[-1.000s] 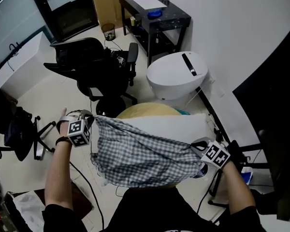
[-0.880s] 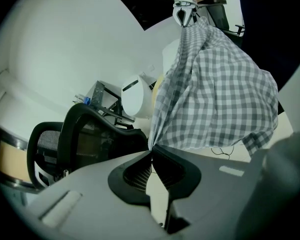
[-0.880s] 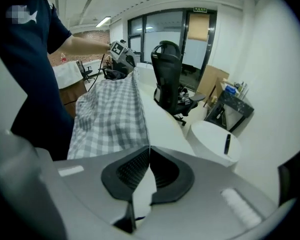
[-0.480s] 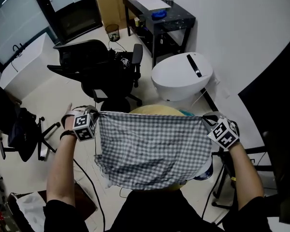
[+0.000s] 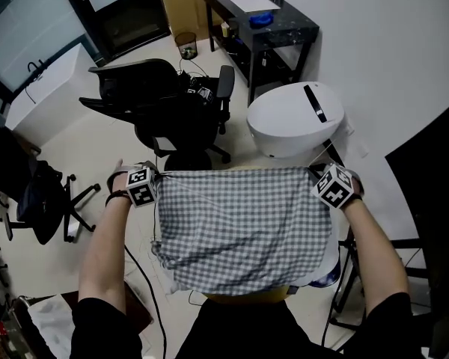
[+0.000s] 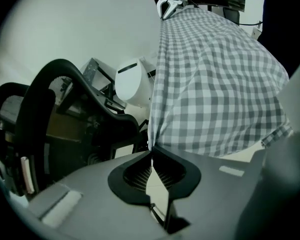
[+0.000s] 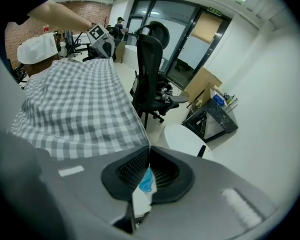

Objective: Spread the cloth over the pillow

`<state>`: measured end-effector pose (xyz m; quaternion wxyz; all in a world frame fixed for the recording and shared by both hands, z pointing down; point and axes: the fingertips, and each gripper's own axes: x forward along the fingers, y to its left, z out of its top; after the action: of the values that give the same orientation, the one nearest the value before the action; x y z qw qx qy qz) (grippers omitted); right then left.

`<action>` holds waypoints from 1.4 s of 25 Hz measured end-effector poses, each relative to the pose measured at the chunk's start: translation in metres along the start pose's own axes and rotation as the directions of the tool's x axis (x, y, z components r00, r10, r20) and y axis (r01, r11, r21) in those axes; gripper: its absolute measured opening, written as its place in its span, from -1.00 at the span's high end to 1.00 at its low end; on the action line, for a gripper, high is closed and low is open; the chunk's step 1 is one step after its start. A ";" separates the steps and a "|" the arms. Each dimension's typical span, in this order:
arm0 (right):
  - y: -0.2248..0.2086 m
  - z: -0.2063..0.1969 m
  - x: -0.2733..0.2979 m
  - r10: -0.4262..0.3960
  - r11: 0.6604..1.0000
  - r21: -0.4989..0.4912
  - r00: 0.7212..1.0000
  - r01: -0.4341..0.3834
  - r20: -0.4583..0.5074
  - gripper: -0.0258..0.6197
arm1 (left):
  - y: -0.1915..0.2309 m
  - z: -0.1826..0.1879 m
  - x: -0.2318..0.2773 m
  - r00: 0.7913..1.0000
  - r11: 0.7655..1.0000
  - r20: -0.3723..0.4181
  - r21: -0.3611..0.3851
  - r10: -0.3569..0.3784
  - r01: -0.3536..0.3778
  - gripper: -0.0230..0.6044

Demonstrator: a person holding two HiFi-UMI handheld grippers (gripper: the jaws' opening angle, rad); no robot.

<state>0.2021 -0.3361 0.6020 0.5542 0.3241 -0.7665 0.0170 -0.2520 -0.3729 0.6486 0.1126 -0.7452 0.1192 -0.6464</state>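
Pinching the checked cloth (image 5: 243, 226) taut, left gripper (image 5: 153, 182) jaws closed on one corner, right gripper (image 5: 314, 176) jaws on the other

a black office chair (image 5: 161, 103) stands beside a white rounded unit (image 5: 292, 122) with a black strip; behind them, a black desk (image 5: 284, 28) against the wall, a small bin (image 5: 186, 45) near it.

No text, label, brand or number can be read anywhere.
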 end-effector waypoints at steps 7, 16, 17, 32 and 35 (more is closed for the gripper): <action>0.013 -0.013 0.057 0.084 0.996 -0.001 0.993 -0.085 -0.085 0.88 | -0.021 -0.007 0.048 0.993 0.993 -0.035 -0.025 -0.113 0.112 0.93; 0.045 -0.035 0.079 0.197 0.980 0.020 0.971 -0.196 -0.135 0.88 | -0.066 -0.008 0.077 0.976 0.973 -0.014 -0.080 -0.219 0.217 0.92; 0.047 -0.036 0.079 0.202 0.979 0.030 0.971 -0.200 -0.131 0.87 | -0.070 -0.007 0.078 0.974 0.971 -0.010 -0.082 -0.226 0.224 0.92; 0.032 0.001 0.025 0.165 0.962 0.203 0.980 -0.185 0.111 0.31 | -0.067 -0.014 0.017 0.991 0.986 0.093 -0.127 -0.099 0.110 0.48; 0.029 0.004 0.009 0.151 0.954 0.237 0.976 -0.186 0.156 0.26 | -0.078 -0.021 -0.011 0.989 0.987 0.138 -0.145 -0.051 0.071 0.48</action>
<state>0.1818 -0.3189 0.6176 0.4518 0.3252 -0.8190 0.1387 -0.2716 -0.2959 0.6658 0.0443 -0.7964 0.1365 -0.5876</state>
